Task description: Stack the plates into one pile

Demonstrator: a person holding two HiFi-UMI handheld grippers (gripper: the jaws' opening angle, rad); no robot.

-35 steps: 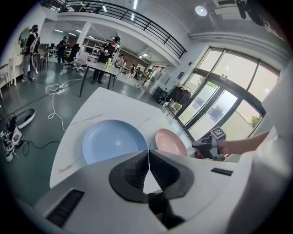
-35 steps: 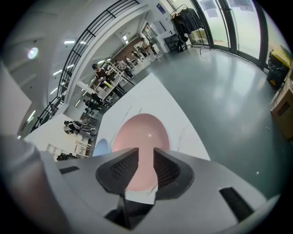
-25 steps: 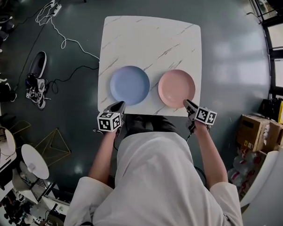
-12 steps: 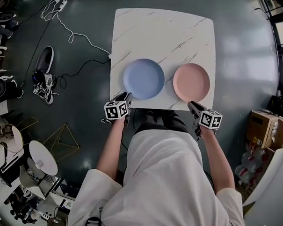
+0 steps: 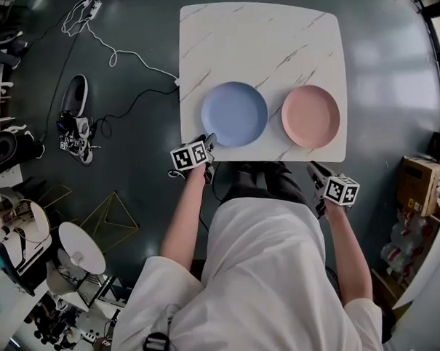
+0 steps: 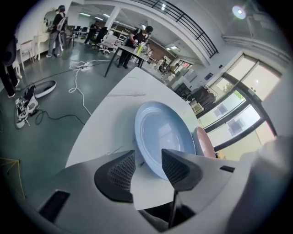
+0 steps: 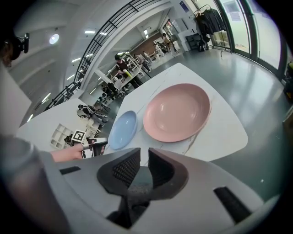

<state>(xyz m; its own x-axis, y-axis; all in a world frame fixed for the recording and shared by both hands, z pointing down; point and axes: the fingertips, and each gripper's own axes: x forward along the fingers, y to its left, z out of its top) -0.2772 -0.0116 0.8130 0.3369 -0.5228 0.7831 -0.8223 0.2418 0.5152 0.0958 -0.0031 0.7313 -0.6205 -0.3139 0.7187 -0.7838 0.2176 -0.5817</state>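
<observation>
Blue plate [image 5: 234, 114], pink plate [image 5: 310, 116] apart on table [image 5: 258, 38]
Left tool [image 5: 208, 143] just opened, right tool [image 5: 315, 168] just narrowed, both empty; cable [image 5: 122, 57] on floor [image 5: 132, 175]

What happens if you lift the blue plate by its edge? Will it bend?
The blue plate would probably feel stiff: its rim has an even round shape. It looks smooth, so a push might slide it across the glossy table. It lies flat and shallow, so it likely won't roll or tip.
</observation>
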